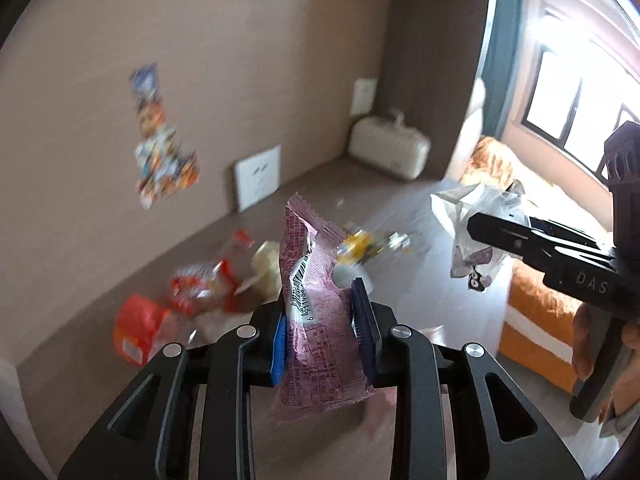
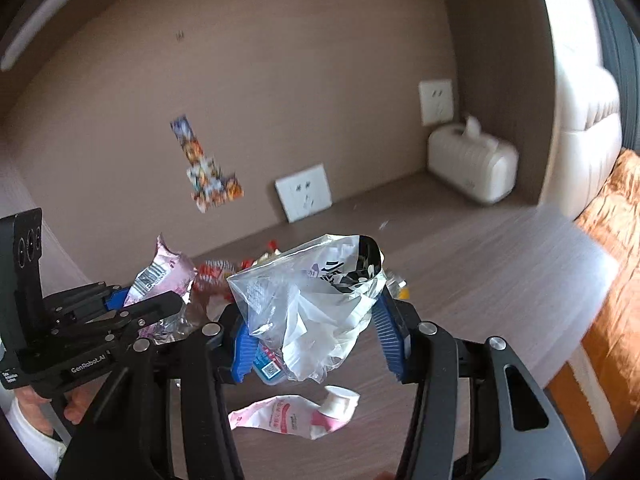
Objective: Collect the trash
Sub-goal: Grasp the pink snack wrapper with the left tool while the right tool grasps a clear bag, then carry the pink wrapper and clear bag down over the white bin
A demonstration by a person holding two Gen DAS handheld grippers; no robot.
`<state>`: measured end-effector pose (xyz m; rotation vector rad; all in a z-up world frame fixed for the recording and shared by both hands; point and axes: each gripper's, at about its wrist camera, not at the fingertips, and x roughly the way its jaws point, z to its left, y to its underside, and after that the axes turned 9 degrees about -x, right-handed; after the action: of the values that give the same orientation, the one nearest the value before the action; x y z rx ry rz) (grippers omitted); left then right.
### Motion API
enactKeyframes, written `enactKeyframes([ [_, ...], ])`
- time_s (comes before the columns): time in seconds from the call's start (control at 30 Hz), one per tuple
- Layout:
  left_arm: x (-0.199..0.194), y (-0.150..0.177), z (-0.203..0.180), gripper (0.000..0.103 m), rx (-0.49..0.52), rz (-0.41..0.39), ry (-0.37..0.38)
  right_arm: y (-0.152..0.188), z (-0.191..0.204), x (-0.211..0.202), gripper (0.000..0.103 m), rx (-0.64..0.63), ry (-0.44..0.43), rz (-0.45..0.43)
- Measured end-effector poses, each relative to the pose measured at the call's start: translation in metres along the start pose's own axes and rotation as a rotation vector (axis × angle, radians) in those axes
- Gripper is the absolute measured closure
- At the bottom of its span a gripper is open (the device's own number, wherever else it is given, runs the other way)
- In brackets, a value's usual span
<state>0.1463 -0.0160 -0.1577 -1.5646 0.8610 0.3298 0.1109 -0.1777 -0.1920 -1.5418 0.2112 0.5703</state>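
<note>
- Pink foil marks the snack wrapper standing upright between the blue pads of the left gripper, whose jaws are clamped on it, barcode facing the camera, above the brown tabletop.
- Clear, crumpled plastic bag with black print bulges between the ribbed blue pads of the right gripper; its jaws pinch the bag from both sides.
- From the left wrist view, the right gripper comes in from the right edge with the same bag held off the tabletop; a person's hand grips its handle.
- More litter lies along the tabletop's back edge against the wall: orange-red packets, blurred, and what may be a yellow wrapper.
- A squashed pink-and-white tube lies on the tabletop near its front edge, below the right gripper.
- A cream tissue box sits in the far right corner of the tabletop, beside a wall socket.
</note>
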Motion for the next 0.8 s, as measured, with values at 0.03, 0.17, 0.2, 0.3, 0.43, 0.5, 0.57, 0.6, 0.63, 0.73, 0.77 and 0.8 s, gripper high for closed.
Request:
enactKeyframes([
  [0.03,-0.002,-0.003,-0.006,0.075,0.008,-0.006,0.011,-0.001,-0.003,-0.007,0.051,-0.002,0.009,-0.011],
  [0.17,-0.006,-0.01,-0.043,0.075,0.051,-0.022,0.069,-0.001,-0.025,-0.048,0.051,0.006,0.064,-0.055],
  [0.2,-0.005,-0.011,-0.054,0.075,0.066,-0.023,0.083,0.0,-0.03,-0.056,0.051,0.01,0.077,-0.059],
  [0.3,0.002,-0.01,-0.085,0.075,0.1,-0.014,0.136,0.008,-0.052,-0.082,0.051,0.036,0.13,-0.068],
  [0.43,0.012,-0.006,-0.13,0.075,0.154,0.008,0.204,0.025,-0.079,-0.109,0.051,0.078,0.192,-0.061],
  [0.5,0.016,-0.004,-0.15,0.075,0.179,0.02,0.234,0.035,-0.091,-0.119,0.051,0.099,0.218,-0.055],
  [0.57,0.02,0.0,-0.169,0.075,0.204,0.033,0.256,0.044,-0.102,-0.13,0.051,0.12,0.239,-0.051],
  [0.6,0.023,0.002,-0.18,0.075,0.218,0.04,0.27,0.049,-0.107,-0.135,0.051,0.132,0.252,-0.048],
  [0.63,0.025,0.004,-0.19,0.075,0.23,0.048,0.282,0.052,-0.111,-0.139,0.051,0.139,0.26,-0.048],
  [0.73,0.032,0.009,-0.212,0.075,0.259,0.066,0.31,0.064,-0.126,-0.153,0.051,0.168,0.286,-0.045],
  [0.77,0.033,0.012,-0.221,0.075,0.268,0.074,0.32,0.067,-0.129,-0.156,0.051,0.175,0.292,-0.044],
  [0.8,0.036,0.014,-0.228,0.075,0.277,0.08,0.325,0.07,-0.132,-0.158,0.051,0.182,0.296,-0.039],
])
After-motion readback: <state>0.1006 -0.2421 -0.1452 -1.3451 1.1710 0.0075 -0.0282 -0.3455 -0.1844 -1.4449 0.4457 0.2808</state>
